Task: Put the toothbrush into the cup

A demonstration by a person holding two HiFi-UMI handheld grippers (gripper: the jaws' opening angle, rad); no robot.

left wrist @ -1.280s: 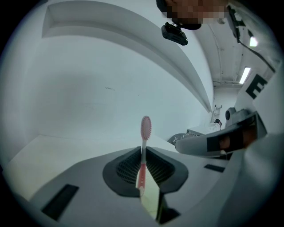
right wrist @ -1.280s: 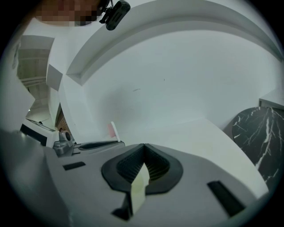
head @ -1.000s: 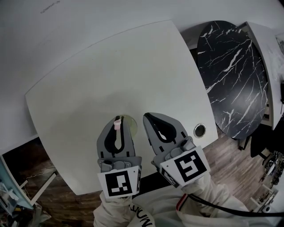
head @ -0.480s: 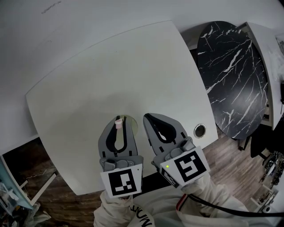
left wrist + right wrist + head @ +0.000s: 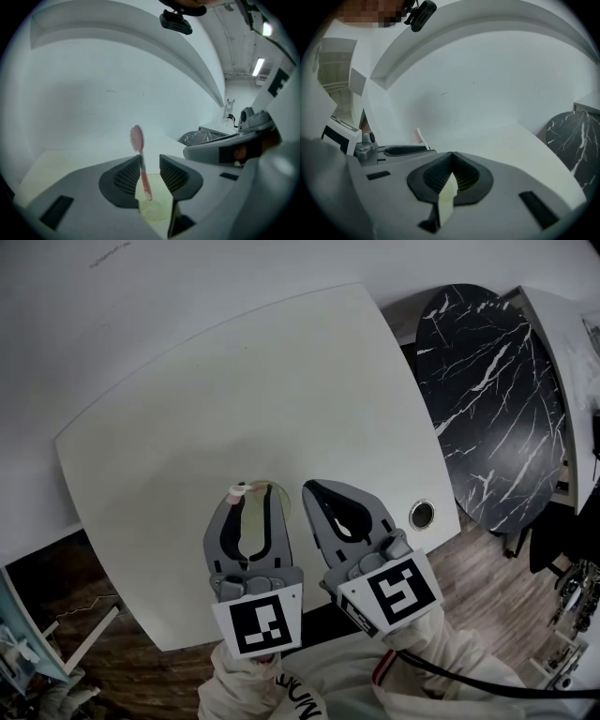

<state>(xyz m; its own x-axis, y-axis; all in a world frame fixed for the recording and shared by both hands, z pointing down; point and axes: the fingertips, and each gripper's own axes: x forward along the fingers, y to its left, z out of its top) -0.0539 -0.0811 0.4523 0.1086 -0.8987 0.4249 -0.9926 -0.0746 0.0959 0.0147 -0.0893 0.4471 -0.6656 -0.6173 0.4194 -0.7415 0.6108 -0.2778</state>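
Note:
The pink toothbrush (image 5: 142, 171) stands head up in a small clear yellowish cup (image 5: 154, 208) on the white table (image 5: 234, 390). My left gripper (image 5: 150, 159) straddles the brush and the cup below; its jaws have just been opening and now stand apart, with the handle close by the left pad. In the head view the brush head (image 5: 236, 490) leans left at the left gripper (image 5: 251, 493), and the cup (image 5: 251, 512) shows between the jaws. The right gripper (image 5: 306, 487) hovers just to the right, shut and empty, its pads (image 5: 440, 176) meeting.
The cup stands near the table's front edge. A round grommet hole (image 5: 422, 515) sits at the front right corner. A black marble table (image 5: 497, 399) stands to the right, and wooden floor (image 5: 487, 577) lies below. A white wall (image 5: 187, 277) runs behind the table.
The left jaws have spread apart. The toothbrush head, earlier upright between the fingertips, now tilts to the left. Neither hand has shifted.

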